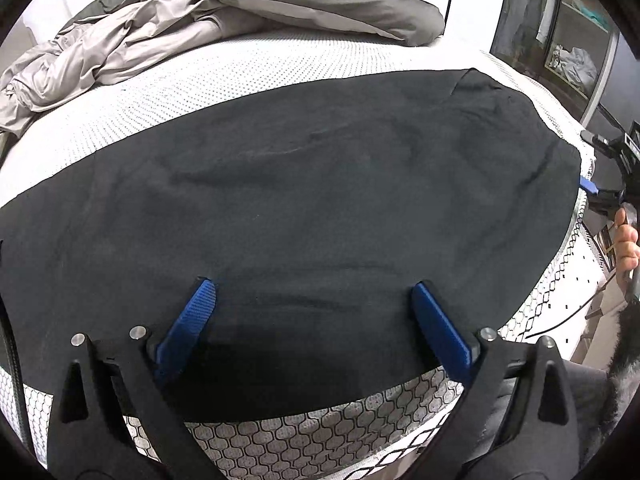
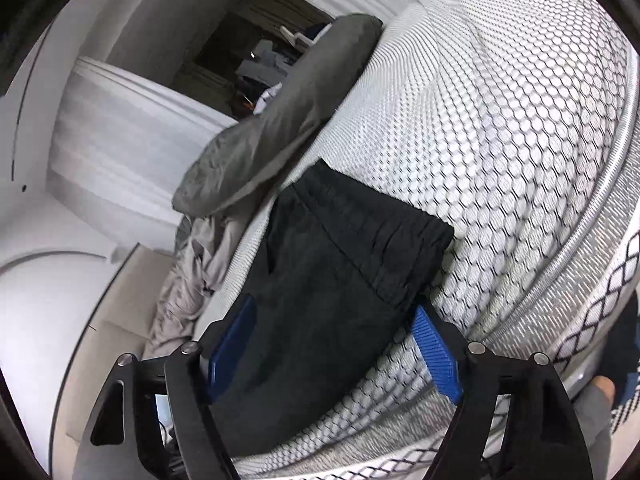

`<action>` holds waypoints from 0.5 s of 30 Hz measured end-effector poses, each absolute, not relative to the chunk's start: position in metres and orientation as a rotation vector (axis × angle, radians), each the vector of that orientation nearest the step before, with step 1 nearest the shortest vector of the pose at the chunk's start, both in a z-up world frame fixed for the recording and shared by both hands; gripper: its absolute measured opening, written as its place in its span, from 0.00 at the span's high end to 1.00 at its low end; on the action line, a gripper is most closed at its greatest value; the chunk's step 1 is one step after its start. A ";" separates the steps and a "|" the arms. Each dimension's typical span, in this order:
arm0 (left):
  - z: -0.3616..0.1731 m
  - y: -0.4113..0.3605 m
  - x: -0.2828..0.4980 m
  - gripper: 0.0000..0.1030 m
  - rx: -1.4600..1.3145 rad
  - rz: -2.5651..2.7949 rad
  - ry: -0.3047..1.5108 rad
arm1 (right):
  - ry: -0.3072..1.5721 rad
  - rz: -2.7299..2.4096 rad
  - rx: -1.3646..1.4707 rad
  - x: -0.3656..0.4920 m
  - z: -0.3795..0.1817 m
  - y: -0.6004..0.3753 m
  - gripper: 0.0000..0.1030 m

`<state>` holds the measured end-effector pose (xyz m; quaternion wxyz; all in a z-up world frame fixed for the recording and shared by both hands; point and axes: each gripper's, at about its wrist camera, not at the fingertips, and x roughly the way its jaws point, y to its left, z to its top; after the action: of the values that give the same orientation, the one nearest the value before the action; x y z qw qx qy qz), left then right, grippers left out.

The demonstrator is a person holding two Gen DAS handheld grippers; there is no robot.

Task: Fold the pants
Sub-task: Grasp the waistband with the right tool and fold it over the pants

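On the bare white mesh-patterned mattress (image 1: 248, 76), the black fabric pants (image 1: 304, 200) lie flat lengthwise, apparently folded leg-on-leg; cross-folds remain; left gripper (image 1: 312, 292) and right gripper (image 2: 336, 316) both spread, holding nothing.

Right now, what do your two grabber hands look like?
Both match. The left gripper has two flat blue fingers with ridged faces, set in black angular plastic arms with round silver bolts and triangle cut-outs. A black cable runs along its left edge. The right gripper has the same ribbed blue fingers, black frame and silver bolts.
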<state>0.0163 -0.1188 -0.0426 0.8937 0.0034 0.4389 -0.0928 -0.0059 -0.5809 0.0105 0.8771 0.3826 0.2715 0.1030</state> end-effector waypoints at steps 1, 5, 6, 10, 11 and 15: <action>-0.043 -0.118 0.016 0.04 0.007 -0.196 0.910 | 0.559 0.223 0.788 -0.004 0.012 -0.580 0.22; -0.042 -0.118 0.016 0.04 0.008 -0.198 0.912 | 0.500 0.310 0.788 0.004 0.018 -0.573 0.22; -0.043 -0.117 0.016 0.04 0.008 -0.200 0.912 | 0.494 0.317 0.784 0.004 0.018 -0.572 0.22; -0.044 -0.116 0.018 0.03 0.004 -0.204 0.910 | 0.616 0.238 0.724 0.022 -0.001 -0.561 0.28; -0.045 -0.116 0.018 0.03 0.002 -0.203 0.909 | 0.612 0.224 0.734 0.026 -0.007 -0.563 0.31; -0.046 -0.116 0.020 0.01 0.000 -0.212 0.898 | 0.528 0.222 0.811 0.029 -0.009 -0.570 0.43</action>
<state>0.0201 -0.1163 -0.0464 0.8955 0.0002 0.4332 -0.1021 0.0285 -0.5703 -0.0088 0.8793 0.3890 0.2534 0.1063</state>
